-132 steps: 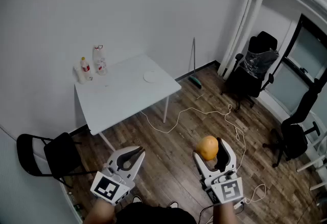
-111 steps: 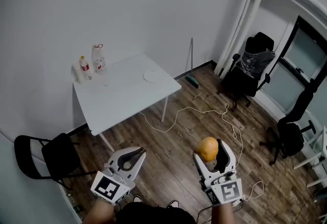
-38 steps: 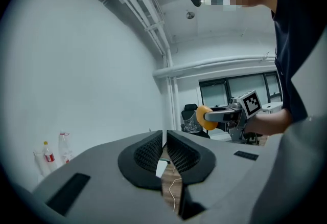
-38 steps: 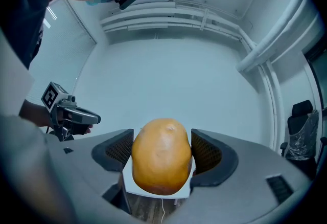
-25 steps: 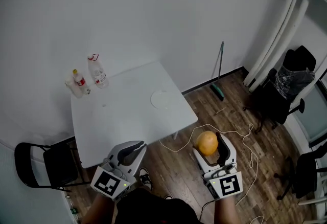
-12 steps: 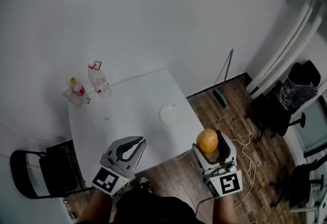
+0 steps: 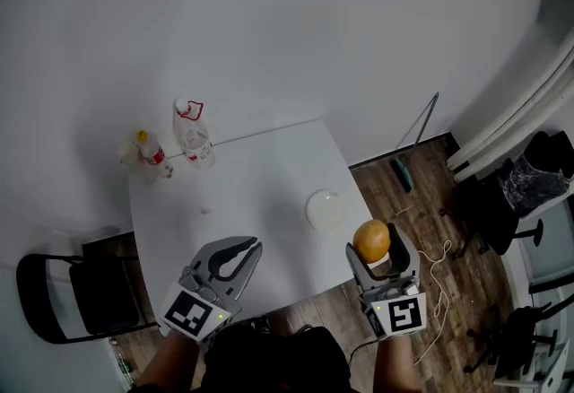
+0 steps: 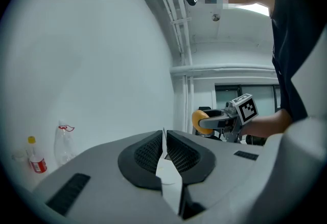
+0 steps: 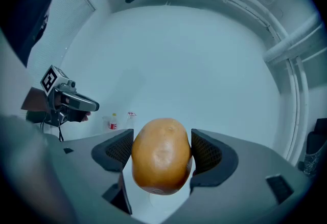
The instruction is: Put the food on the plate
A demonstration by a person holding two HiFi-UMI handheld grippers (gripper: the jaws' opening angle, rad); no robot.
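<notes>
Right gripper (image 7: 373, 244) has its jaws clamped on the food (image 7: 370, 239), a rounded orange-brown piece; in the right gripper view both jaw pads press its sides and it bulges above and below them (image 9: 161, 155). The food is held up in the air, not on the plate (image 7: 326, 209). In the head view it sits just right of the plate and nearer the person, over the counter's (image 7: 251, 180) near-right edge. The plate is white, on the right side of the white counter, with nothing on it. Left gripper (image 7: 248, 248) has its jaws together with nothing between them; the left gripper view shows the two black pads meeting along a thin seam (image 8: 164, 152). It hovers over the near-left part of the counter, well apart from the plate. At the far-left corner of the counter stand a clear bottle (image 7: 192, 133) with a red ring at the neck and a small bottle with a yellow cap (image 7: 152, 152), close to each other and near the wall. Off the counter: a black folding chair (image 7: 67, 301) at left, a black office chair (image 7: 529, 189) at right, a broom (image 7: 414, 138) leaning on the wall, and a white cable (image 7: 437, 261) loose on the wood floor (image 7: 421, 203).
</notes>
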